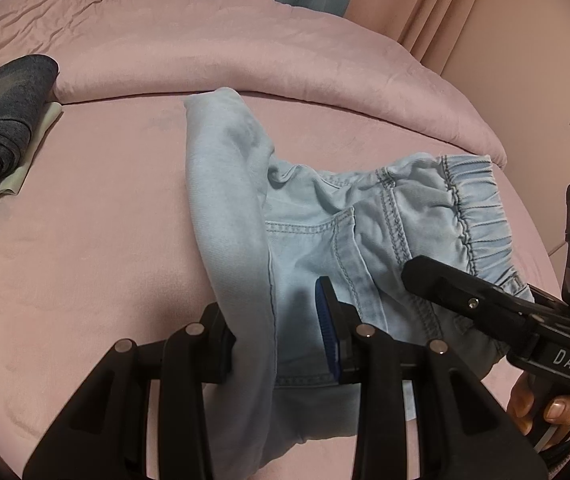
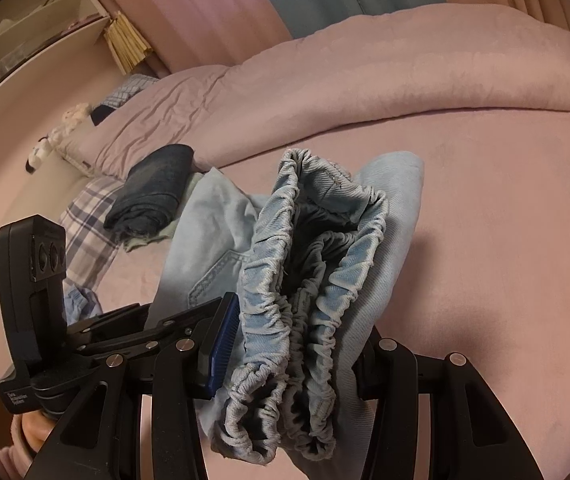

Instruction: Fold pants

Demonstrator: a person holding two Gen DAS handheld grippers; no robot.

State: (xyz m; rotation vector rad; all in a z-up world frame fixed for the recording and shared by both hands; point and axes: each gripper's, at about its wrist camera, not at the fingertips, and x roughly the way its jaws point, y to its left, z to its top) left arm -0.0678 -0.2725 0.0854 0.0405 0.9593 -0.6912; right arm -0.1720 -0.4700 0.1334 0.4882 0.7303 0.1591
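1. The pants (image 1: 313,220) are light blue, thin denim with a gathered elastic waistband (image 2: 301,280). They are bunched and partly doubled over, lifted a little above the pink bed (image 1: 85,220) near its front edge, between the two grippers.
2. The left gripper (image 1: 281,340) has its fingers closed on a thick fold of the cloth on the leg side; the fabric passes between the blue pad (image 1: 327,328) and the opposite finger and hangs down below.
3. The right gripper (image 2: 293,352) is clamped on the waistband end, the ruffled elastic piled up between its fingers and spilling over them.
4. This cloth looks soft, light and limp. I judge it will sag wherever it is not held and slide on itself, so folds will not keep unless laid flat and pressed.
5. The waistband is the bulkiest, firmest part and looks the surest hold; the hems and side seams should grip better than plain cloth.
6. A dark folded garment (image 1: 1,120) lies on something pale at the far left of the bed, well apart from the pants, and a rolled pink duvet (image 1: 245,52) runs across the far side.
7. There is bare sheet to the left for spreading the pants out.
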